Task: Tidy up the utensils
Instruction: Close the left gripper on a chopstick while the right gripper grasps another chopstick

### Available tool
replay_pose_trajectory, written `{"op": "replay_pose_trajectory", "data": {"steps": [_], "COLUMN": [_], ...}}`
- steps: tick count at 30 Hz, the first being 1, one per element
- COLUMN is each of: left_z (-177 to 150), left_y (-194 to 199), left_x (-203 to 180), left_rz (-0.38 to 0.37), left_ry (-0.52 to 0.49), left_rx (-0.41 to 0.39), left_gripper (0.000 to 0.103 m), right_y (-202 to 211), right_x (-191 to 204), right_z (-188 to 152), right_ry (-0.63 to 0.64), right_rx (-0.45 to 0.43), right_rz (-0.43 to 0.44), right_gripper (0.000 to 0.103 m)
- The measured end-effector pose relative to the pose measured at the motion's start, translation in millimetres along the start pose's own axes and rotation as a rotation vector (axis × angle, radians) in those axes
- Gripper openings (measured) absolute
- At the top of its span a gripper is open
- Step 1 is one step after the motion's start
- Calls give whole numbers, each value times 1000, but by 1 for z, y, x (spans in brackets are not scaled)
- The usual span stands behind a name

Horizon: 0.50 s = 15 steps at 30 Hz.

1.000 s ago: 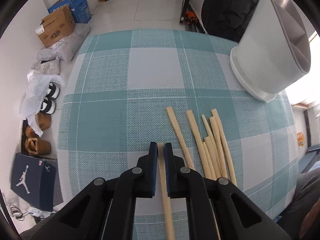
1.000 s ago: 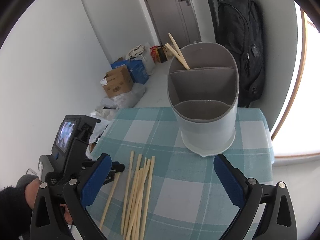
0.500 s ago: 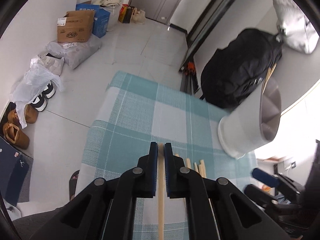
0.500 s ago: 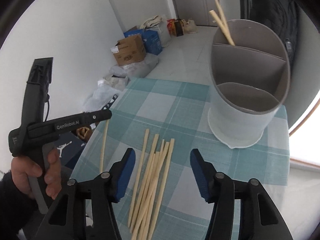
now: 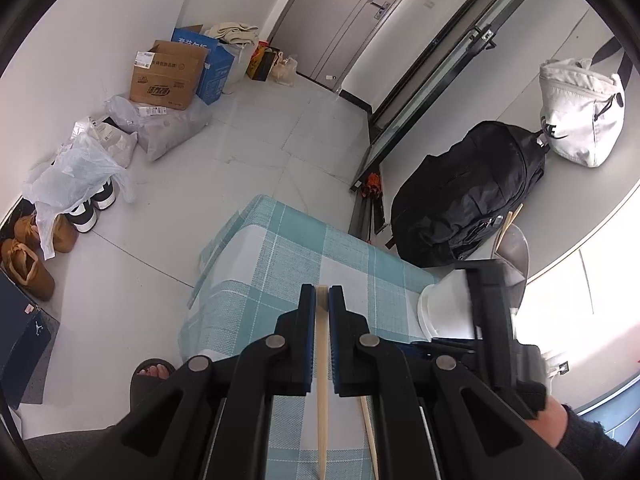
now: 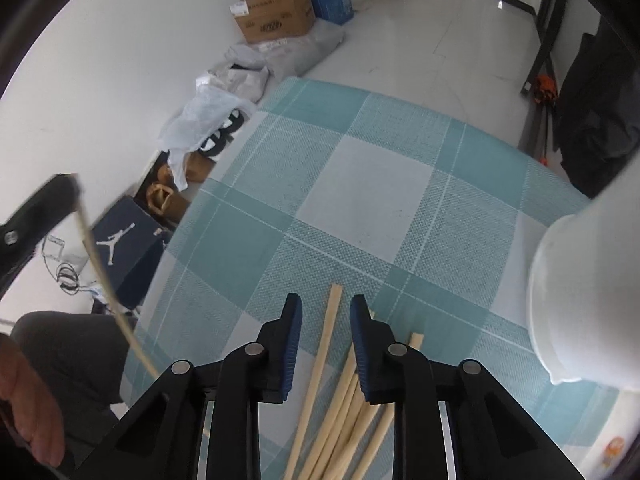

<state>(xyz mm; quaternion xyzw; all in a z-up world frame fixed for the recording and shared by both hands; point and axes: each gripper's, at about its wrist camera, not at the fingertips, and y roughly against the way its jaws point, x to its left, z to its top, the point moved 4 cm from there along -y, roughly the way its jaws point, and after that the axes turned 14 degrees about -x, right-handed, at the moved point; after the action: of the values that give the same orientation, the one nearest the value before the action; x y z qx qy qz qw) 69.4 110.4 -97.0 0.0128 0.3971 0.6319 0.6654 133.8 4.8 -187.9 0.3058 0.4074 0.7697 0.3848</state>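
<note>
The left claw point(image 5: 322, 300) is clamped on one chopstick point(image 5: 322, 380) above the checked worktop point(image 6: 372, 184), while the right claw point(image 6: 325, 316), fingers apart, straddles another chopstick point(image 6: 320, 364) atop the loose pile point(image 6: 348, 412) left of the white utensil holder point(image 6: 588, 300).

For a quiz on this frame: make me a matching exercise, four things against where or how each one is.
Things:
1. left gripper
2. right gripper
3. utensil holder
4. loose chopsticks

States:
A. lying in a pile on the checked tablecloth
B. open, lowered over the pile
C. shut on a single chopstick, lifted off the table
D. standing at the table's right edge

Pairs: 1-C, 2-B, 3-D, 4-A
</note>
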Motion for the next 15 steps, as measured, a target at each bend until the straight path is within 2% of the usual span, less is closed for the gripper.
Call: {"op": "replay_pose_trajectory", "data": {"steps": [4, 8, 10, 11, 15], "left_z": [6, 9, 9, 8, 6], "left_y": [9, 13, 12, 13, 13], "left_x": [5, 2, 0, 0, -2], "left_rz": [-27, -40, -49, -50, -49], "left_ry": [34, 28, 19, 15, 5], "left_rx": [-18, -37, -32, -30, -23], "left_gripper": [2, 2, 2, 2, 2], "right_y": [-13, -16, -15, -15, -14], "right_x": [4, 11, 12, 13, 10], "right_z": [-1, 5, 4, 5, 5], "right_ry": [7, 50, 83, 114, 109], "right_rx": [42, 68, 71, 71, 44], "right_rz": [-20, -60, -101, -136, -140], "right_gripper": [23, 23, 19, 9, 7]}}
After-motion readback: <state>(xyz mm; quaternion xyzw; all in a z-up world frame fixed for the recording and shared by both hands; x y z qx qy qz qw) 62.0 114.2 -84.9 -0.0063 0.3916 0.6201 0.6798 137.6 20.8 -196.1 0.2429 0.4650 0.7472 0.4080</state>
